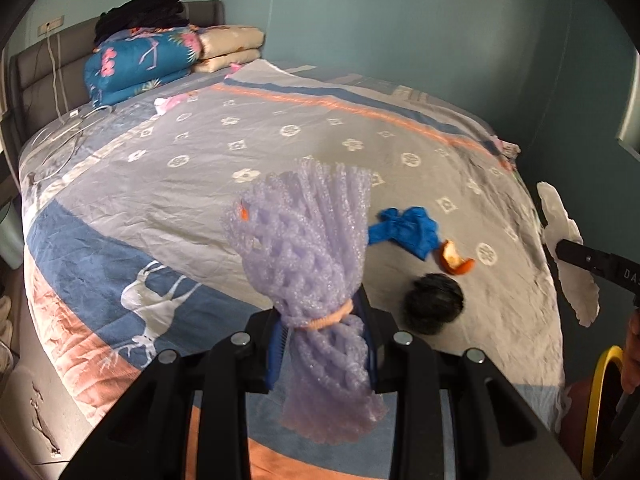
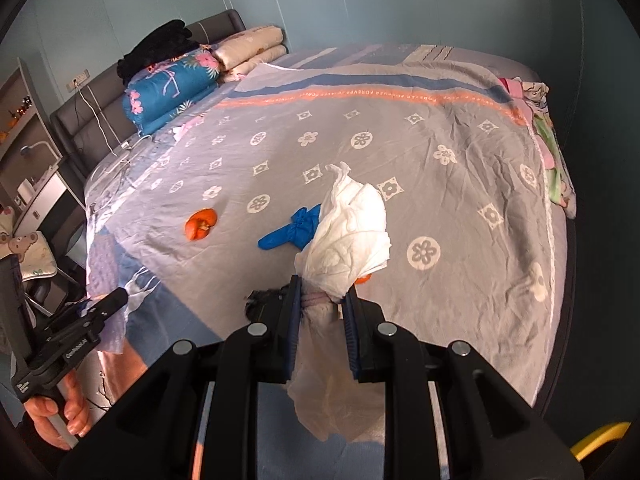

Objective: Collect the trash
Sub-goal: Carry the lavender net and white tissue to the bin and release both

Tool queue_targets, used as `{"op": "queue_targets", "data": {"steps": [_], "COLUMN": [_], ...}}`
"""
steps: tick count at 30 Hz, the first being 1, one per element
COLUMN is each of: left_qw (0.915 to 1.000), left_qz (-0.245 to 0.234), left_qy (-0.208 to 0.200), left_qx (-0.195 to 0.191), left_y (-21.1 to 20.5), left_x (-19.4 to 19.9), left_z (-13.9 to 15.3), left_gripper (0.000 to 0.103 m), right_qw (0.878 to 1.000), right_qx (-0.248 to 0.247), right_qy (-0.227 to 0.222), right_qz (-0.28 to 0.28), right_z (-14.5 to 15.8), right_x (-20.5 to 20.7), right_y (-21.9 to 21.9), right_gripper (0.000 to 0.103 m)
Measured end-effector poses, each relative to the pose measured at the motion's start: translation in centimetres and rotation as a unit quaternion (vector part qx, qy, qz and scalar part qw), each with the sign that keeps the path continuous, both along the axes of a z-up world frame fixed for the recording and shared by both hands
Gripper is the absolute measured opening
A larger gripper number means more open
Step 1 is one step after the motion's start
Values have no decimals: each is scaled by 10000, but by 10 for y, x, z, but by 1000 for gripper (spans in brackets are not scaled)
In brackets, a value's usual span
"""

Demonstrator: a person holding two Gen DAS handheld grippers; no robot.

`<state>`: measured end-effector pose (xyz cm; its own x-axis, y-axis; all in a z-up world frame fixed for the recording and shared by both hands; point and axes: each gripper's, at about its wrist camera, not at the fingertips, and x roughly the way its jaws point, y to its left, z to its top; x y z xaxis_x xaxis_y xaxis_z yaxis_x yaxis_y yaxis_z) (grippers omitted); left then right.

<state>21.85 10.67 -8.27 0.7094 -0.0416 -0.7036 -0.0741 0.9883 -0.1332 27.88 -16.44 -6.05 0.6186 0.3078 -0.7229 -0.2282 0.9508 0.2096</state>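
Observation:
My left gripper (image 1: 324,316) is shut on a purple foam fruit net (image 1: 308,240) and holds it above the bed; it also shows at the left of the right wrist view (image 2: 102,268). My right gripper (image 2: 322,294) is shut on a crumpled white tissue (image 2: 352,232); the tissue also shows at the right of the left wrist view (image 1: 560,228). On the bedspread lie a blue glove (image 1: 404,230) (image 2: 290,232), an orange peel (image 1: 454,258), another orange peel (image 2: 201,224) and a dark round object (image 1: 434,304), partly hidden in the right wrist view (image 2: 260,300).
The bed (image 2: 440,208) has a grey flower-patterned cover. Folded quilts (image 2: 172,84) and black clothes (image 2: 160,50) lie by the headboard, with white cables (image 1: 68,136). A yellow rim (image 1: 600,400) shows at lower right. Shelves (image 2: 24,136) stand at left.

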Motion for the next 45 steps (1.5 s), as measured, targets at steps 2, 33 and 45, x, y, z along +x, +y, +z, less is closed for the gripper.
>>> {"op": "queue_targets", "data": {"steps": [2,33,45], "left_qw": [10000,9901,9786], "left_qz": [-84,-1306,-1962], "left_qy": [-18,-425,-525], "left_qx": [-35,-290,-341], "left_y": [-7,-125,-173], "left_x": [-4,-81,-102], "left_z": [3,63,86], "left_gripper": [29,29,29], "right_qw": [10000,9972,9932], "right_qx": [26,554,759], "right_qy": [3,-472,-736], "right_qz": [-1,-164,-497], "right_z": [3,68,84], "right_x": [-8,-140,-190], "right_y": [-4,-80,-124], "right_gripper": [19,19,20]}}
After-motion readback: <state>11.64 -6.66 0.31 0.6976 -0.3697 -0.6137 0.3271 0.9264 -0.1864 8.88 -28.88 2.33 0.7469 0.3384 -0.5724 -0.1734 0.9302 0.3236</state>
